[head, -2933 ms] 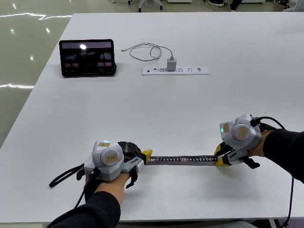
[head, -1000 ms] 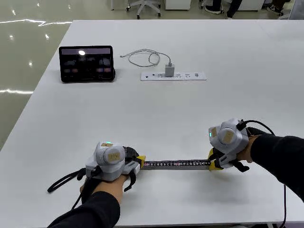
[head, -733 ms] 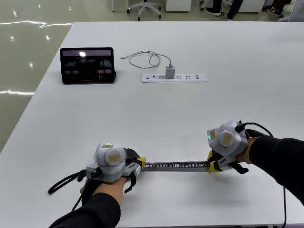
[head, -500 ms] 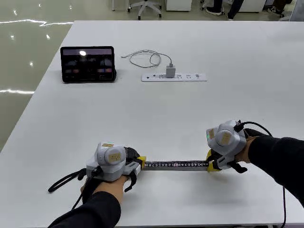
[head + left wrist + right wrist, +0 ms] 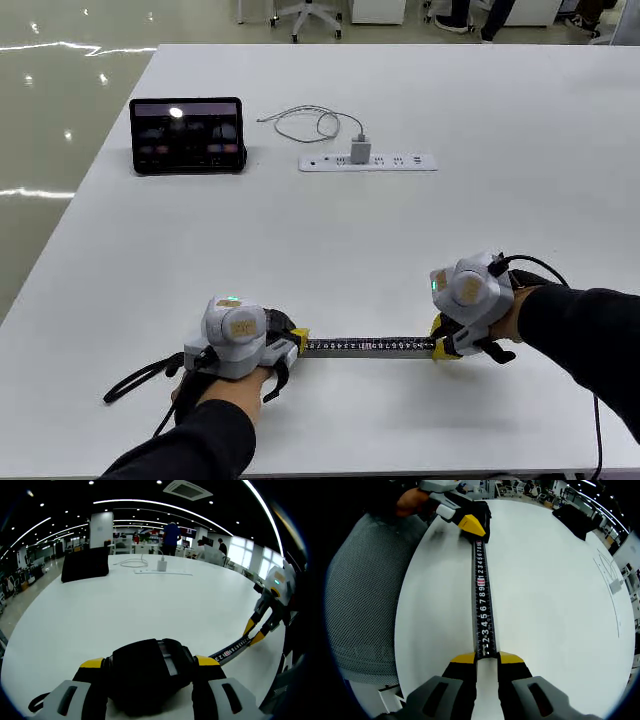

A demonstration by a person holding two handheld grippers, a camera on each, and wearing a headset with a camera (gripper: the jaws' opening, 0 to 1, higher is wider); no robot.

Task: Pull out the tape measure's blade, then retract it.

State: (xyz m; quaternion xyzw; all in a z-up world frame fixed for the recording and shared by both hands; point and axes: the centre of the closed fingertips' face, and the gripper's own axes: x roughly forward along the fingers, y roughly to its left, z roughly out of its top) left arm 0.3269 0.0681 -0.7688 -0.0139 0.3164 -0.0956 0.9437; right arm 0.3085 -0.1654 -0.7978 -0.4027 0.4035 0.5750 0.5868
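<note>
Shorter now, blade (image 5: 481, 600) runs leftward from right gripper (image 5: 486, 658) pinching its tip; left gripper (image 5: 294, 341) clamps the case (image 5: 150, 676).

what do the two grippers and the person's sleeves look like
The left gripper and right gripper match: rounded light grey bodies with a tan sticker and a small green light, black frames, and grey fingers with yellow tips. A black cable leaves the right one, and black cords trail from the left. The sleeves are black.
</note>
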